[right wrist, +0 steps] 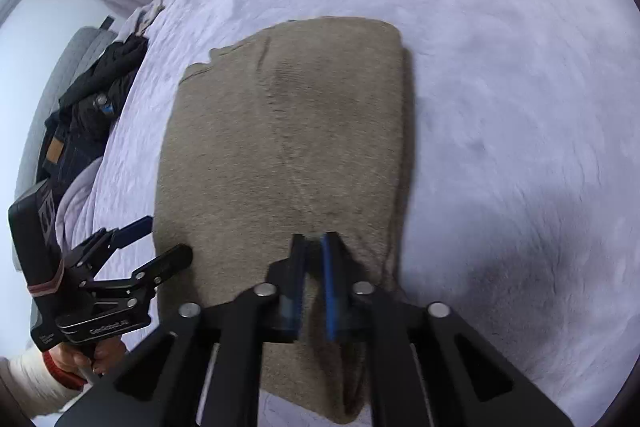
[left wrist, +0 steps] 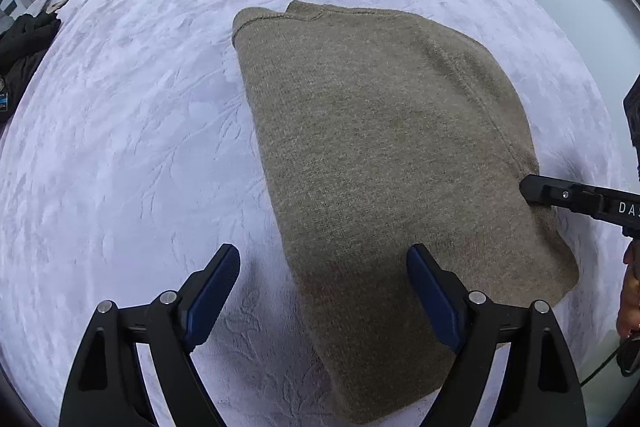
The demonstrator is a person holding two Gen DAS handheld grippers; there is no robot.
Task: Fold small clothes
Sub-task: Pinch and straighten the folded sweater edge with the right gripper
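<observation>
Across both views spreads a bed (left wrist: pixel 140 147) covered in a pale lilac plush blanket (right wrist: pixel 520 87), its pile brushed into swirls. On the blanket, roughly mid-bed, lies the folded brown knit sweater (left wrist: pixel 380 147), a flat oblong with its ribbed neck edge at the far end and its near end reaching toward the cameras. At the bed's left edge sits a heap of dark clothes (right wrist: pixel 92 107), with a jeans label showing among them, well apart from the sweater. The left claw (left wrist: pixel 324 287) hangs over the sweater's near left edge with its jaws spread wide; one blue pad is above the bare blanket and the other above the knit, and neither presses on the cloth. The right claw (right wrist: pixel 316 247) is at the sweater's near right part with its jaws pressed together; whether any knit is nipped between the pads cannot be told, as that view is blurred. A hand (right wrist: pixel 92 355) in a light sleeve with a red cuff holds the left claw's grip at the lower left of the right wrist view.
</observation>
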